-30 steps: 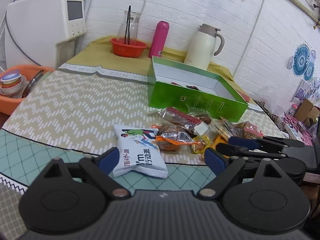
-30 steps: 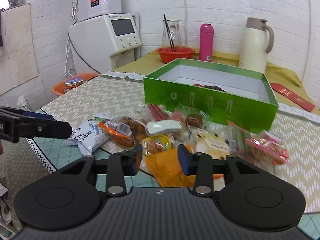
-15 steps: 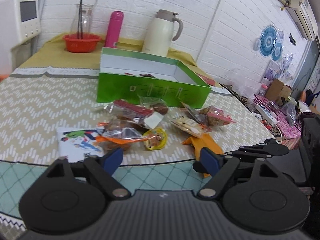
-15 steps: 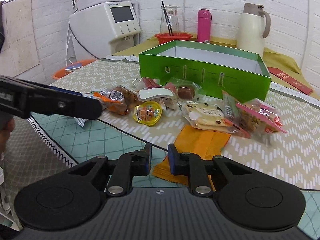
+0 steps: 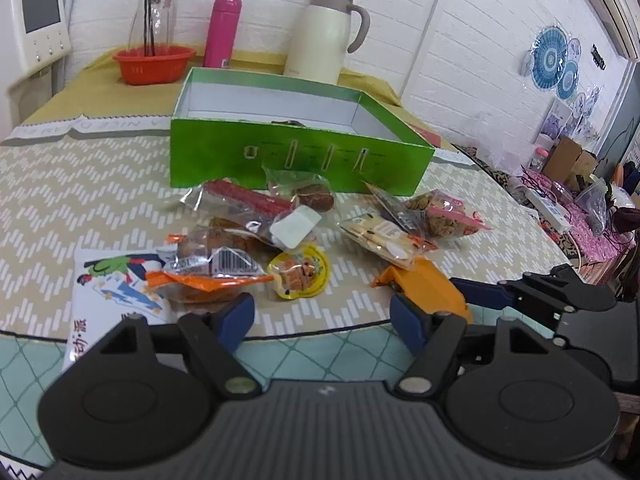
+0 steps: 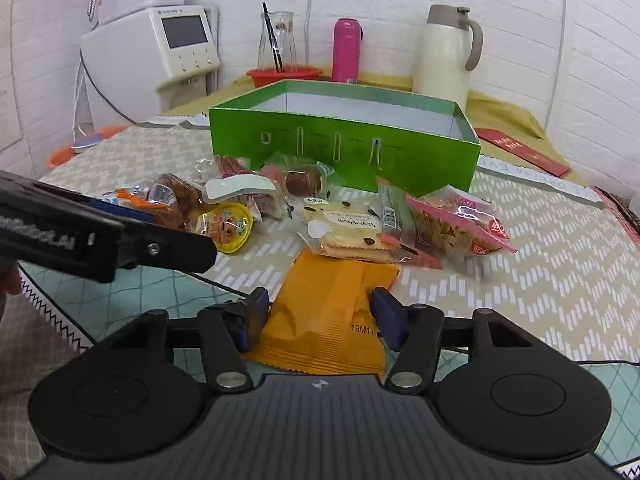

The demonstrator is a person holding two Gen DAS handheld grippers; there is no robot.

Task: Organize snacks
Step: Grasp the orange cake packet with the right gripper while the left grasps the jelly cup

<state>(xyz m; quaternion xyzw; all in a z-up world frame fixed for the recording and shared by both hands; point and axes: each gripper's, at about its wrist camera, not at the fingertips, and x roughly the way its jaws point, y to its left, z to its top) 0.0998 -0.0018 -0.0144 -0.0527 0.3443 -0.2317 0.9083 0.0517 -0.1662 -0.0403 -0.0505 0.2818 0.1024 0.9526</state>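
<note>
White brick walling is backing the chevron-patterned table, where we are finding wrapped snacks lying loose before the green box. Our right gripper, jaws just opening, is straddling the orange packet without pressing it; our left gripper is hanging spread, holding nothing.

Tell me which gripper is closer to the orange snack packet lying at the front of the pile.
Right. The right gripper has the orange packet lying between its open fingers. The left gripper sits off to the side, nearer the white packet.
</note>
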